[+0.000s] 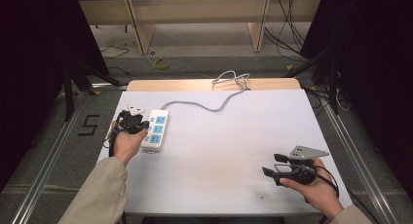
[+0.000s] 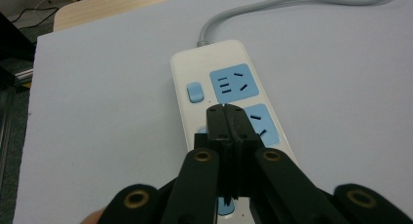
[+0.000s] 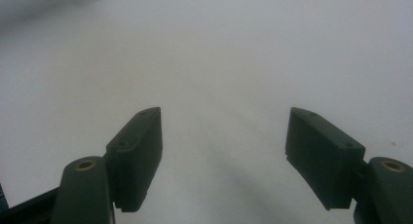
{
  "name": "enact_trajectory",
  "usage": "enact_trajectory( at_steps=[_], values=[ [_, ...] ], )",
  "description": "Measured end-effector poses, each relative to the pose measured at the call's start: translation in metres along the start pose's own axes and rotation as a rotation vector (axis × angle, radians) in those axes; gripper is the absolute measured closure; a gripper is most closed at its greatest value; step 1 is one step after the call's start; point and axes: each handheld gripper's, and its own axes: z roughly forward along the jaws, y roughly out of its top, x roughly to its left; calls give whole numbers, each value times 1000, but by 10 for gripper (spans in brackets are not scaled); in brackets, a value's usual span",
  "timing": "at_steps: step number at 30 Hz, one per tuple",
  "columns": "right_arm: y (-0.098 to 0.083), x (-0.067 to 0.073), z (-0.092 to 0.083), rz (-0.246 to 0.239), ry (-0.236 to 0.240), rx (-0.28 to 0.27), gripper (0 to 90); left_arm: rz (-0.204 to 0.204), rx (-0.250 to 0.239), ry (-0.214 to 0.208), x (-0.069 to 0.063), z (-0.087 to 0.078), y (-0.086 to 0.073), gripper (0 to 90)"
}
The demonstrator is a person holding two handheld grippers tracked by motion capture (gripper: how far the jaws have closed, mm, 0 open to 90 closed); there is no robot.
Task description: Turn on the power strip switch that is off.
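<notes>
A white power strip [image 1: 156, 130] with blue sockets lies at the left of the white table [image 1: 219, 136]; its grey cable [image 1: 204, 106] runs off toward the far edge. My left gripper [image 1: 142, 126] sits over the strip's left side, jaws pressed together with nothing between them. In the left gripper view the closed tips [image 2: 227, 119] hover just above the strip [image 2: 221, 83], between its blue switch [image 2: 195, 92] and the second socket [image 2: 263, 124]. My right gripper [image 1: 272, 164] rests low at the table's near right, jaws wide apart [image 3: 224, 151] over bare tabletop.
The cable ends in a loose coil [image 1: 231, 79] at the table's far edge, on a wooden board [image 1: 170, 85]. Black curtains flank both sides. Metal rails [image 1: 58, 141] run along the floor left and right of the table.
</notes>
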Motion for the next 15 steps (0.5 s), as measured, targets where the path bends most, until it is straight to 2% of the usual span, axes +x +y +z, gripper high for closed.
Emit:
enact_trajectory(
  at_steps=[15],
  values=[
    [0,0,0,2,-2,1,302,10,-2,-3,0,6,5,899]
  ],
)
